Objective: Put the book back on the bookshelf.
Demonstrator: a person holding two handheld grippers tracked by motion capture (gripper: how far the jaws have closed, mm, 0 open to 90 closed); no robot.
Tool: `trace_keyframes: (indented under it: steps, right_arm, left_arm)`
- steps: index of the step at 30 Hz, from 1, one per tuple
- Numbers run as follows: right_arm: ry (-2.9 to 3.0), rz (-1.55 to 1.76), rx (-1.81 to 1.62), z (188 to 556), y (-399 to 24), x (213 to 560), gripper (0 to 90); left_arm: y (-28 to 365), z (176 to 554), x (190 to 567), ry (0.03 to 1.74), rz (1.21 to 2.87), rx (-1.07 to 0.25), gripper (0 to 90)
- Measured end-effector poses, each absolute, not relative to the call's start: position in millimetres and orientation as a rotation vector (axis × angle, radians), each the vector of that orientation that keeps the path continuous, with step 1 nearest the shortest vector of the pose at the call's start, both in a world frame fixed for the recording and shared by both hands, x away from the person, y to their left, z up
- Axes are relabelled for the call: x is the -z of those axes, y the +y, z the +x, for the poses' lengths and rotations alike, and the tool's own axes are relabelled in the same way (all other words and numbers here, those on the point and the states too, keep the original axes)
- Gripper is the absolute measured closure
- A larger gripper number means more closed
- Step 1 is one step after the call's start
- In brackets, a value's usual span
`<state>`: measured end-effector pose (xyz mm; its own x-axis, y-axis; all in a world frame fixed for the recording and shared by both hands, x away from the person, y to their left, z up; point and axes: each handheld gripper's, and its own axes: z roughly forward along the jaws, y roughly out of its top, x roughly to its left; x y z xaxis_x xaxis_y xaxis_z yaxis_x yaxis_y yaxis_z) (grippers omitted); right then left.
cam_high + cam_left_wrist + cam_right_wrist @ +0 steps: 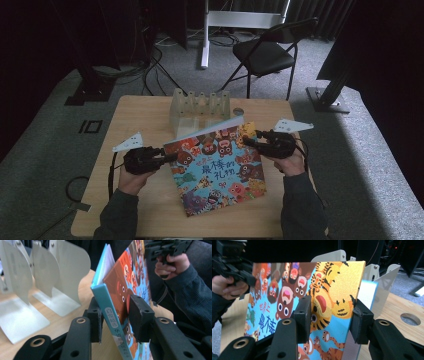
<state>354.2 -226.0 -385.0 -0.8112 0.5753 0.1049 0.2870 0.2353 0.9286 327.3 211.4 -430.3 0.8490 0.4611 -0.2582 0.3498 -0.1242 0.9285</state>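
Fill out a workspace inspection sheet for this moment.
Surface: wooden table, round hole near its far right corner.
Job's things: picture book, far edge raised off the table; white bookends rack behind it.
Clutter: nothing seen.
Grippers: left gripper straddles the book's spine corner, pads close but contact unclear; right gripper has its jaws around the book's opposite corner, not pressing.
Cables: one trails from each gripper; more lie on the floor beyond the table.
Surroundings: black folding chair, grey carpet, dark curtains.
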Motion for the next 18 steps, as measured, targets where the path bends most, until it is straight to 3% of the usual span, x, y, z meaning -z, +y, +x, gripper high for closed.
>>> trace_keyframes:
  steps: [12, 18]
  right_arm:
    - [2.191, 0.77, -1.615, 355.3, -220.3, 388.1, 61.6]
    - [2.188, 0.759, -1.637, 356.8, -219.8, 390.3, 61.2]
  left_arm:
    - [217.3, 315.7, 391.5, 0.542, 1.723, -0.328, 73.7]
    - [218.7, 311.9, 393.4, 0.507, 1.716, -0.325, 74.0]
